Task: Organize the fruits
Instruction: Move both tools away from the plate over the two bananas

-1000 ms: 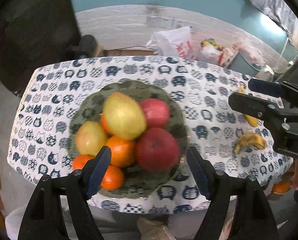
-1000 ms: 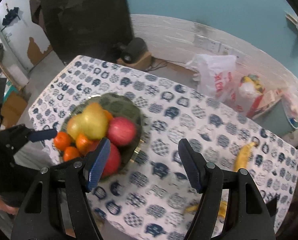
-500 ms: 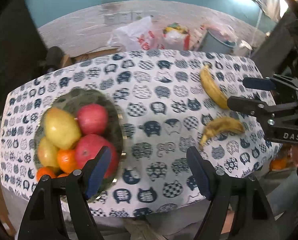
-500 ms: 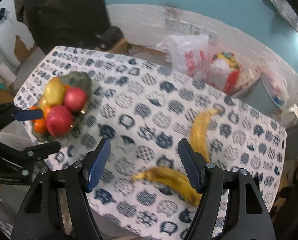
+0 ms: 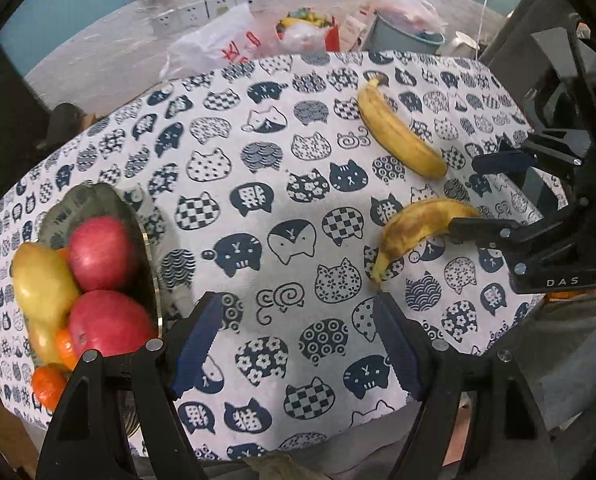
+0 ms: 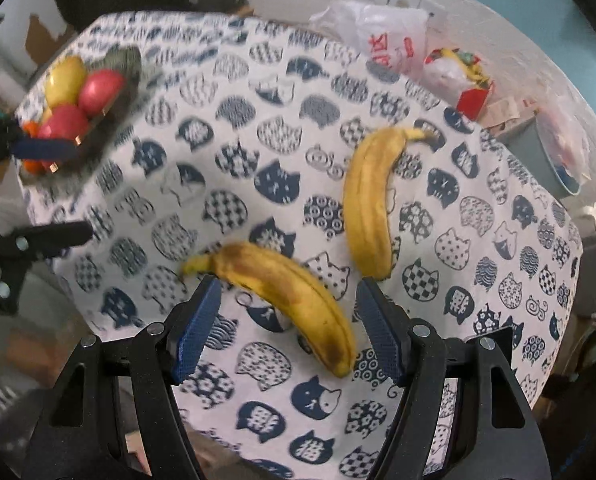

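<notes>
- right claw [image 6: 286, 328] points down at the cat-print cloth [image 6: 226, 184], jaws spread, pinching nothing.
- the spotted banana [image 6: 286, 292] lies slantwise in the gap between its blue pads [image 6: 196, 330], tip near the right pad, stem out toward 10 o'clock; whether it touches a pad cannot be told.
- the clean banana [image 6: 367, 200] lies on the cloth at 12 to 1 o'clock of that claw, its lower end just above the right pad, apart from the spotted one.
- left claw [image 5: 298, 344] is spread too, empty, over bare cloth; the spotted banana's stem sits at its 1 o'clock, just above the right pad.
- the bowl [image 5: 94, 200] sits at the left claw's 9 to 10 o'clock, at the cloth's edge.
- count: two bananas; in the bowl two apples [image 5: 98, 252], two pears [image 5: 42, 280] and at least three oranges [image 5: 48, 384], some partly hidden.
- versus a second ago: both claws have swung away from the bowl to the bananas and come lower; the bowl was between the left pads and now lies off to the side; neither jaw width has changed.
</notes>
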Demonstrator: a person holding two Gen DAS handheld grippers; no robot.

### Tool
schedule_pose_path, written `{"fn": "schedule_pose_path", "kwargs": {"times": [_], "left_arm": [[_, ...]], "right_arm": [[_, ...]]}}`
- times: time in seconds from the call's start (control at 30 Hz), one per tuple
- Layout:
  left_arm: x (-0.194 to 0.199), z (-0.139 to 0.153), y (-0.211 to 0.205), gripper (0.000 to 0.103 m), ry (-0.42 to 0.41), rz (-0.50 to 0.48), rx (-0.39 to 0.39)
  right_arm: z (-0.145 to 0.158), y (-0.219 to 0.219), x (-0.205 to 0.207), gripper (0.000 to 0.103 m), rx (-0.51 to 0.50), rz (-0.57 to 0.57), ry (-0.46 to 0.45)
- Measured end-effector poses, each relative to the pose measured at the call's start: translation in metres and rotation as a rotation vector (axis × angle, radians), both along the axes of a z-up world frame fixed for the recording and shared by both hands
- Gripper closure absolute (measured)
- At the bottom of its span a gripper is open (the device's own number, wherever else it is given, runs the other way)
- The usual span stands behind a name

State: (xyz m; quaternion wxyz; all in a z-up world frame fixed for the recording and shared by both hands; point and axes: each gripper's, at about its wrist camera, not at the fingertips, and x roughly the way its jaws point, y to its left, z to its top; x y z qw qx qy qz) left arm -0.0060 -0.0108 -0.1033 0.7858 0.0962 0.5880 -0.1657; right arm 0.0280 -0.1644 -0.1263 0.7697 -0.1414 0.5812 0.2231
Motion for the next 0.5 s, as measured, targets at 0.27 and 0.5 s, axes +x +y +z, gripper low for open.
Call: {"fn": "schedule_pose_path", "kwargs": {"times": [0.27,0.5], "left_arm": [[0.013,-0.025,-0.009,0.024,0.038,-0.032,0.027],[0.024,-0.043,-0.006,0.024,0.082,-0.018,0.035]], "right_arm": [[-0.032,0.006,0.005,0.032,-0.025,0.096,0.060],[-0.052,0.015,0.003,0.032,-0.063,0.188,0.087]]}}
